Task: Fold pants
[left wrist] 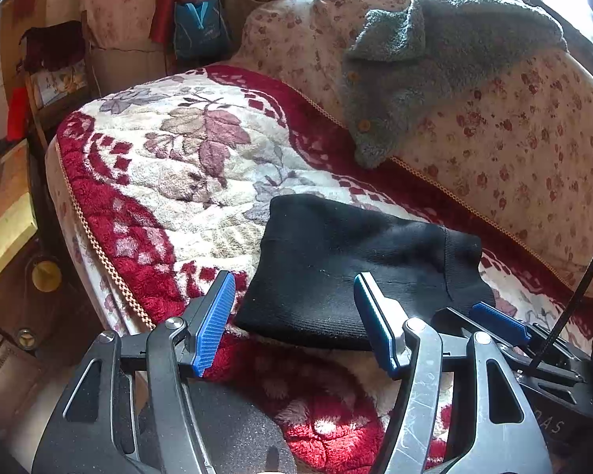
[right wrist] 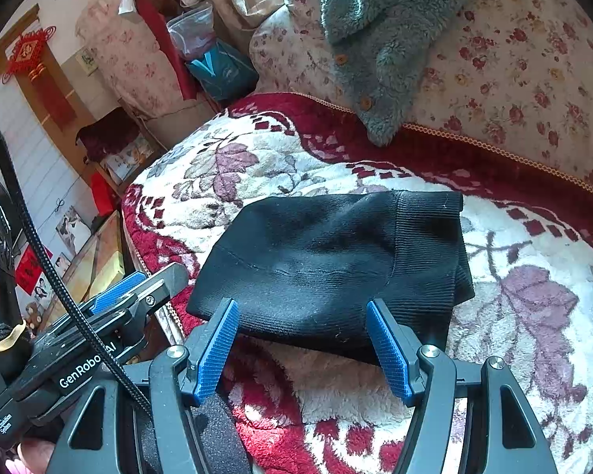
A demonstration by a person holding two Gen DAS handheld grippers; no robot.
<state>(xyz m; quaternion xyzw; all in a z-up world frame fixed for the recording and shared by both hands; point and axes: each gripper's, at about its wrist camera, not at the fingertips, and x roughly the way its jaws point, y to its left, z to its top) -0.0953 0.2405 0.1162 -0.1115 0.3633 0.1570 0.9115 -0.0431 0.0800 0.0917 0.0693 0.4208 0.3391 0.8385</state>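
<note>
- The left tongs (left wrist: 294, 318) are seen spread apart, with nothing between the blue pads; they hang just over the near edge of the black pants (left wrist: 359, 272)
- The right tongs (right wrist: 302, 341) are likewise spread wide and empty, poised just above the near hem of the same pants (right wrist: 336, 264)
- The two tools are held side by side, close enough that each appears at the edge of the other's view
- The pants are found already folded into a compact bundle, lying on the red and cream flowered blanket (left wrist: 170, 166) near its front edge
- A grey fleece jacket (left wrist: 427, 63) is draped over the sofa back (left wrist: 533, 146) well behind, and is not involved
- If only the top layer were pinched, the bundle could be pulled open; the thick knit may slip from the pads
- The plush blanket might be caught along with the cloth if the pads were pushed too deep
- The bundle could be dragged off the front edge by a careless pull
</note>
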